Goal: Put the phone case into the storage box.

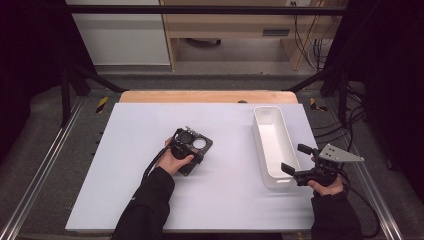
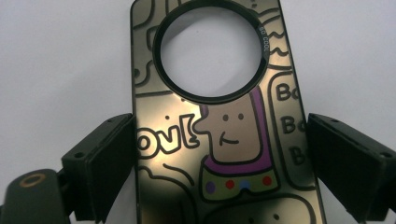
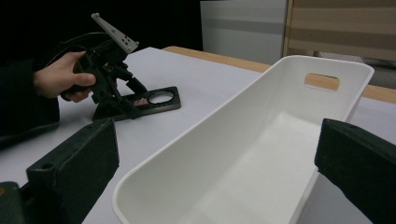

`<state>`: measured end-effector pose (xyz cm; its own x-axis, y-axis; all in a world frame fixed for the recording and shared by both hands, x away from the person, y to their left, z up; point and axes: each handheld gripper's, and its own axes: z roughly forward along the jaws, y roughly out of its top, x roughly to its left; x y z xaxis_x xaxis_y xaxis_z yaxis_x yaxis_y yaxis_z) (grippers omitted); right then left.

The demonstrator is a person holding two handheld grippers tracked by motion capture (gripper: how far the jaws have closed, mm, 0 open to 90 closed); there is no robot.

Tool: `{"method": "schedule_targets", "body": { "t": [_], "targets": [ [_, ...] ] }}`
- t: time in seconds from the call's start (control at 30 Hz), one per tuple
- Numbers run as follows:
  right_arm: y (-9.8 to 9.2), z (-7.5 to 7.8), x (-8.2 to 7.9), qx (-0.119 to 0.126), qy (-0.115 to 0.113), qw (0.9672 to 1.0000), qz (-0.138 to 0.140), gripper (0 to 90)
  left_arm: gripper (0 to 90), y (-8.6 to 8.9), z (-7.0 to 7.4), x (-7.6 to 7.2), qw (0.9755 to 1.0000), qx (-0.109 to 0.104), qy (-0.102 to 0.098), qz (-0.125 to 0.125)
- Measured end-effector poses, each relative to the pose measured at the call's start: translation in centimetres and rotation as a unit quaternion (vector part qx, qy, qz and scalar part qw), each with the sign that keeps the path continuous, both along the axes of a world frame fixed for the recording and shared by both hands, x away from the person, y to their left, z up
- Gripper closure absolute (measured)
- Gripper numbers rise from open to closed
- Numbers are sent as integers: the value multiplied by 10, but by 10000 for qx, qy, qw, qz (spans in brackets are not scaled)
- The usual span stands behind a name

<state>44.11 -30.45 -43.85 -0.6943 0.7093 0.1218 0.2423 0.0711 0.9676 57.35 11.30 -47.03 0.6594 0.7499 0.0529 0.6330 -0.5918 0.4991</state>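
A dark, glossy flat plate (image 2: 233,154) with a cartoon figure and a round hole lies on the white table (image 1: 130,165), left of centre. My left gripper (image 2: 220,119) points down at it, and both jaws meet the plate's long edges, so it is shut on the plate (image 1: 192,168). From the right gripper view, that gripper (image 3: 135,100) and a hand sit over the plate (image 3: 159,105). My right gripper (image 1: 296,159) is open, its jaws standing on either side of the near end of an empty white bin (image 1: 260,130).
The long white bin (image 3: 327,63) has a handle slot in its far end wall and runs front to back at the table's right. A wooden strip (image 1: 200,96) borders the far edge. Metal frame rails (image 1: 40,170) flank the table.
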Motion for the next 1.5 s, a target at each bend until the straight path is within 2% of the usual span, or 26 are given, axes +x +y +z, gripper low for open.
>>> {"method": "schedule_targets", "body": {
  "t": [0.37,0.43,0.7,1.03,1.2,1.5],
  "targets": [
    [0,0,0,-1,-2,10000,7,5,115,5,2,-1,10000,-59,-13,21],
    [0,0,0,8,-7,10000,10,5,115,5,1,-2,10000,-14,-39,15],
    [0,0,0,12,-10,10000,23,5,115,8,7,-6,9999,-87,-114,-5],
    [0,1,-1,15,-36,10000,30,5,115,16,27,-19,9987,-365,-355,-86],
    [0,2,-1,12,-47,10000,41,5,115,22,35,-27,9979,-397,-498,-127],
    [1,3,-2,2,-72,10000,66,5,115,34,48,-46,9952,-573,-742,-269]
  ]
}}
